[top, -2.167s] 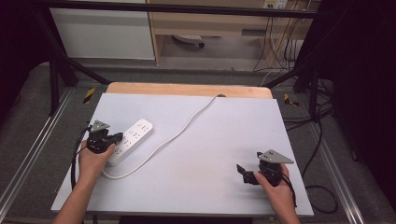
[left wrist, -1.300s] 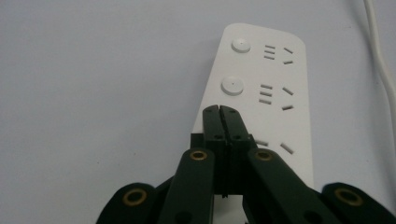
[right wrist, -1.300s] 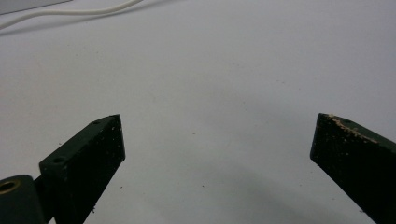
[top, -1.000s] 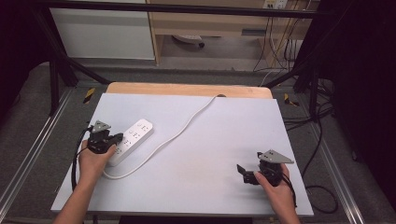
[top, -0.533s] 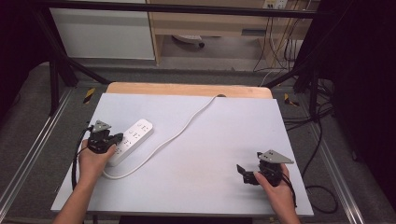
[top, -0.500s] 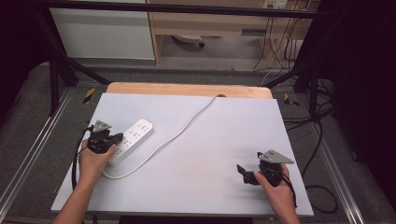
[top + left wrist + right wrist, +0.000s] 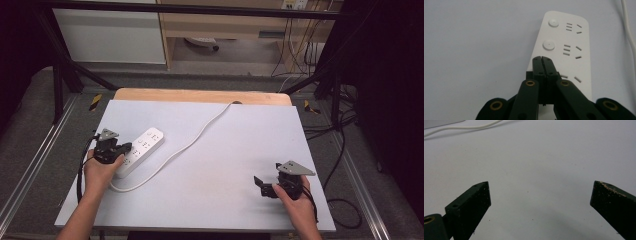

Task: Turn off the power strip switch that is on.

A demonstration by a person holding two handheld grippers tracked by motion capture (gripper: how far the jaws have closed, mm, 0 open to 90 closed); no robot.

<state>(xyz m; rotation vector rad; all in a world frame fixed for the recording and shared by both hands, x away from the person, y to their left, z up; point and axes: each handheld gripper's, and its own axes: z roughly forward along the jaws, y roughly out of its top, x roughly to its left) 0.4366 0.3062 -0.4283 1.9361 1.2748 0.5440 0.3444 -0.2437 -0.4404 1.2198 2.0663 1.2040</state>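
Near the front edge of the table point(image 7: 210, 200), the right gripper point(image 7: 261, 186) sat low with its two jaws spread wide and nothing between them. Farther in, on the left side, the left gripper point(image 7: 541, 59) had its jaws pressed tight together, with their tips over the near end of the white power strip point(image 7: 566, 50). The strip's white cord point(image 7: 200, 135) ran away to the table's far edge.
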